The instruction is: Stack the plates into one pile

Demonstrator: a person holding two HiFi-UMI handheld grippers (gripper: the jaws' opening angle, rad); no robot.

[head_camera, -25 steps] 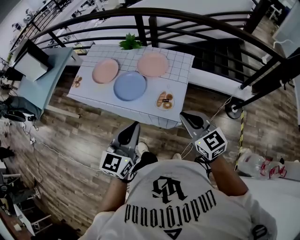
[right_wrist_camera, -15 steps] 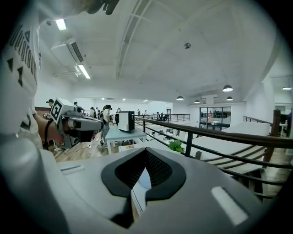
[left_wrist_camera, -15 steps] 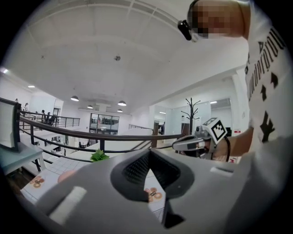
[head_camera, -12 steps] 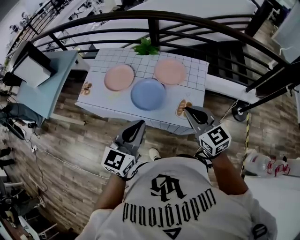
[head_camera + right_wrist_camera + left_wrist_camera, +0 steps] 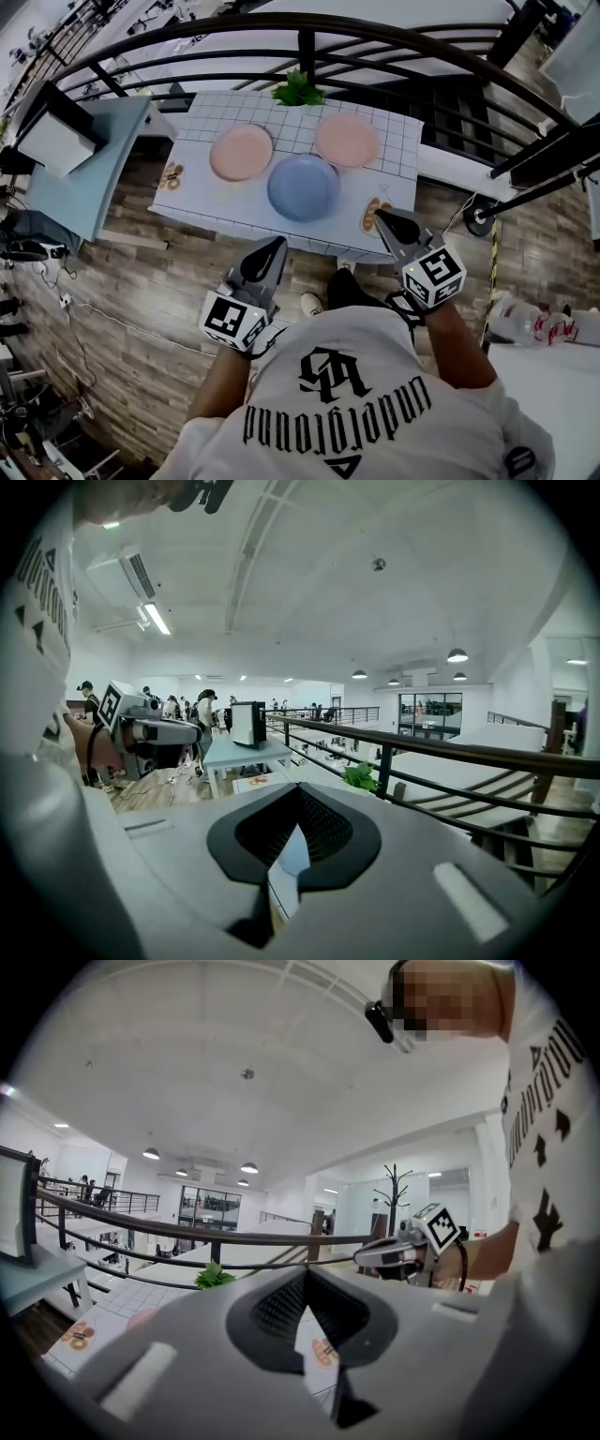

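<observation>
Nothing is stacked yet: the blue plate (image 5: 303, 187) lies near on the counter (image 5: 202, 202), pink plates far left (image 5: 241, 153) and far right (image 5: 346, 141). My left gripper (image 5: 273, 246) and right gripper (image 5: 383, 217) hang short of them, jaws closed and empty.

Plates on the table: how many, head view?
3. The left pink plate is at the table's back left, the right pink plate at back right, and the blue plate nearer, between them. None stacked, so none seems hidden.

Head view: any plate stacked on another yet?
No, the blue plate, one pink plate and the other pink plate each lie flat on the table, none on top of another.
</observation>
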